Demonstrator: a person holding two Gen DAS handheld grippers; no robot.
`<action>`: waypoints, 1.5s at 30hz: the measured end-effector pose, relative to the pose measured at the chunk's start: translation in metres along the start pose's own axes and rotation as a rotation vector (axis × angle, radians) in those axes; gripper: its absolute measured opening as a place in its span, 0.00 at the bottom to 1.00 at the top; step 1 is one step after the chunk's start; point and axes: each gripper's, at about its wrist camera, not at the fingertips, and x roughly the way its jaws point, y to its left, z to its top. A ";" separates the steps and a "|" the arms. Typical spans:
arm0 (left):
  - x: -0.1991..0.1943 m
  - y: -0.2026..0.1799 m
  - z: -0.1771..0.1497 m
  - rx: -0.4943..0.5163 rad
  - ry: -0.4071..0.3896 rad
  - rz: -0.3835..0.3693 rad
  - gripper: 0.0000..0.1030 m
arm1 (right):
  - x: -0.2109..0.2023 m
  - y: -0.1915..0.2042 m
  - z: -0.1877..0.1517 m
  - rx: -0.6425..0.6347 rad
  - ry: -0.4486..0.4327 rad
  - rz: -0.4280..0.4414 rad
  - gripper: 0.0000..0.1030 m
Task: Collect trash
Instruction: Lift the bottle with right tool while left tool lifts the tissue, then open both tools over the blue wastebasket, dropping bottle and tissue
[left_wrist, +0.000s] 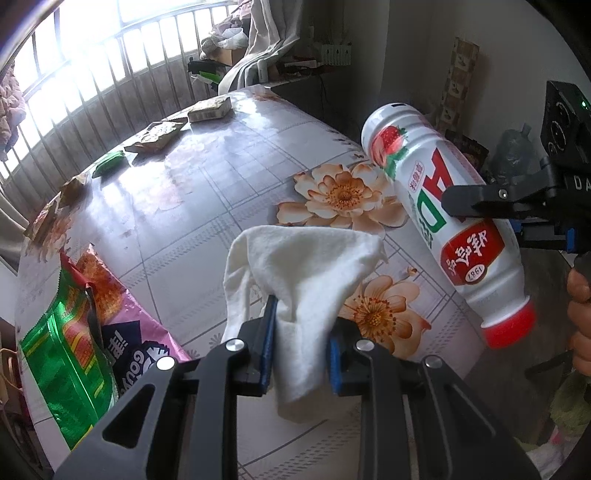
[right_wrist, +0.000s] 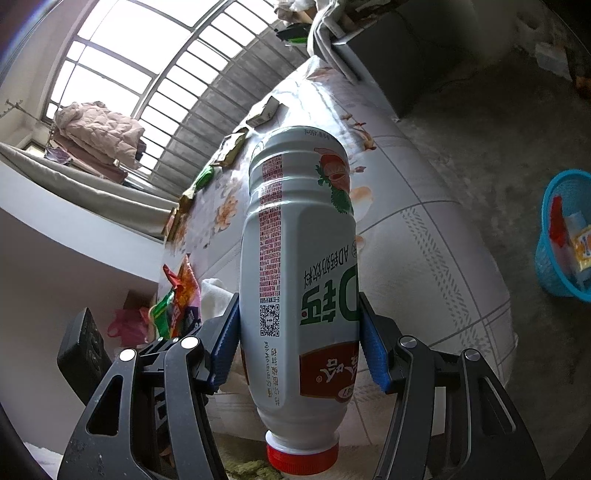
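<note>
Holding 2 items at once: your left tool is clamped on a crumpled white tissue, blue pads pinching its lower part while the rest fans up above the floral surface. Your right tool is clamped on a white drink bottle with a strawberry label, gripped around the middle of its body, red cap pointing back toward the camera and the base pointing away. In the left view the bottle hangs tilted off the surface's right edge, cap end lowest, with 1 black finger across the label. Left on the surface: a green and red snack bag over a pink wrapper at the near left, a small green packet, brown wrappers and a flat box further back near the window. A blue basket sits on the floor at the right, some packaging already in it.
</note>
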 end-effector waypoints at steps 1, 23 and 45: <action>-0.002 -0.002 0.002 0.002 -0.004 0.002 0.22 | -0.002 -0.001 0.000 0.000 -0.003 0.005 0.54; 0.070 -0.218 0.149 0.293 0.140 -0.446 0.22 | -0.159 -0.234 -0.030 0.584 -0.386 0.008 0.54; 0.136 -0.295 0.178 0.275 0.169 -0.441 0.81 | -0.097 -0.383 -0.076 0.931 -0.293 -0.214 0.71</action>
